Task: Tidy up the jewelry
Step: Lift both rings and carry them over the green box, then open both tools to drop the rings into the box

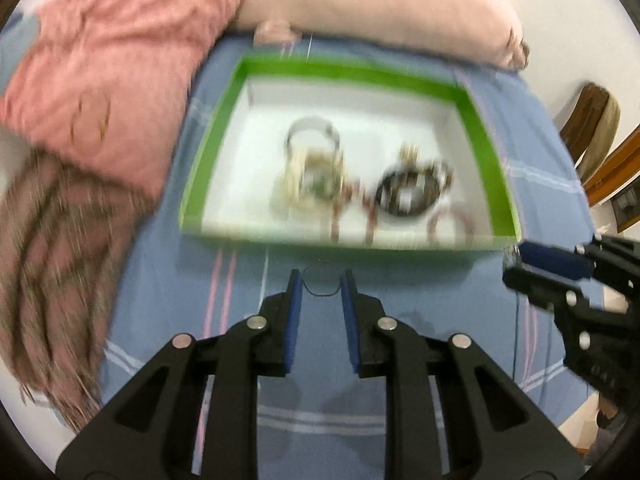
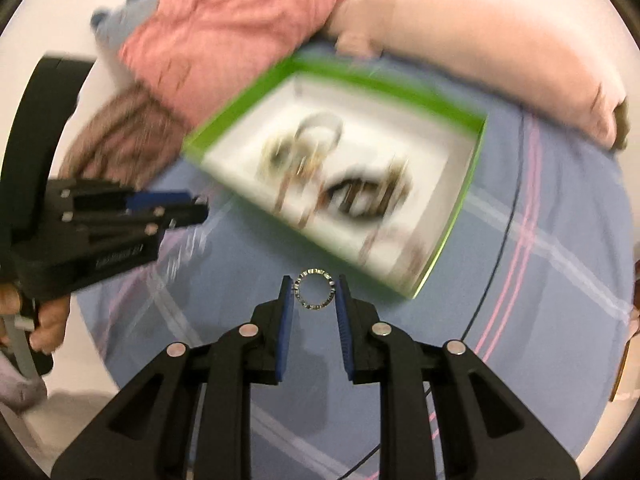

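Note:
A green-rimmed box with a white floor lies on the blue striped bedsheet; it also shows in the right wrist view. Several bangles and bracelets lie in it, blurred, also visible from the right. My left gripper pinches a thin dark wire ring between its blue pads, in front of the box's near wall. My right gripper holds a small sparkly ring between its pads, near the box's near corner. The right gripper also shows in the left wrist view.
A pink blanket with a brown fringed part lies left of the box. A pale pink pillow lies behind it. Wooden furniture stands at the right. The blue sheet surrounds the box.

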`<state>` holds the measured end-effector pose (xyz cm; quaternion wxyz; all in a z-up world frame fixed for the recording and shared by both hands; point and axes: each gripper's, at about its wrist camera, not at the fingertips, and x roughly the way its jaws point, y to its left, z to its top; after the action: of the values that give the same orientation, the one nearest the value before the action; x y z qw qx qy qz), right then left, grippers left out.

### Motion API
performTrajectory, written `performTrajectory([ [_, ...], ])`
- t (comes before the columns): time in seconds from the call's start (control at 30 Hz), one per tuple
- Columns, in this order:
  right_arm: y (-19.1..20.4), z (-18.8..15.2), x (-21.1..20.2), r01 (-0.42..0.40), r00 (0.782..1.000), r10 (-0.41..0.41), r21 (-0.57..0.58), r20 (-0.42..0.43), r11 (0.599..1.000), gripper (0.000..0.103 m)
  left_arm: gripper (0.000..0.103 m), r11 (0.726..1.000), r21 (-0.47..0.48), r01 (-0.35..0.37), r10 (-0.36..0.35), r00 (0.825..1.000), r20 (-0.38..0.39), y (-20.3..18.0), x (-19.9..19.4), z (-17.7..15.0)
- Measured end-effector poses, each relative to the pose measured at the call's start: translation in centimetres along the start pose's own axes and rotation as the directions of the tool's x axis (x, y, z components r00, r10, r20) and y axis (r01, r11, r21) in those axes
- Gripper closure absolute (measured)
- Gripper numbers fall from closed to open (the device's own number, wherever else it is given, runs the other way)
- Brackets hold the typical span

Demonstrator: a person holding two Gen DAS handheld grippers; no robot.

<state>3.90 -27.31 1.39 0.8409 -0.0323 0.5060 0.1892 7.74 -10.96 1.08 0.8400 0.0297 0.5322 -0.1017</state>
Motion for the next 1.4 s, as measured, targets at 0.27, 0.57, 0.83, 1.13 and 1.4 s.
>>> performTrajectory([
  [0.27,-3.6,4.2,4.5,0.059,0.998,-0.058,0.040,-0.029,0.997,0.082,0.083,0.999,0.027,0.037,-0.036,0.999,-0.039,-1.8,4.7,5.2],
  [0.57,-4.0,3.6,8.2,0.058,0.993,-0.054,0.038,-0.106,0.998,0.082,0.083,0.999,0.050,0.019,-0.012,0.991,-0.136,-2.4,10.0,5.4],
  [0.83,-4.3,3.9,7.9,0.068,0.993,-0.061,0.064,-0.099,0.996,0.059,0.081,0.998,0.060,0.014,-0.006,0.992,-0.127,-2.6,9.6,5.4],
  [1.13,-4.2,4.4,3.9,0.105,0.994,-0.105,0.090,-0.013,0.990,0.027,0.035,0.997,0.055,-0.055,0.056,0.998,-0.022,-2.3,5.4,5.3],
  [1.4,-3.8,4.8,0.3,0.172,0.982,-0.179,0.115,0.052,0.978,0.004,0.015,0.996,0.039,-0.075,0.073,0.996,0.046,-1.6,1.9,5.2],
])
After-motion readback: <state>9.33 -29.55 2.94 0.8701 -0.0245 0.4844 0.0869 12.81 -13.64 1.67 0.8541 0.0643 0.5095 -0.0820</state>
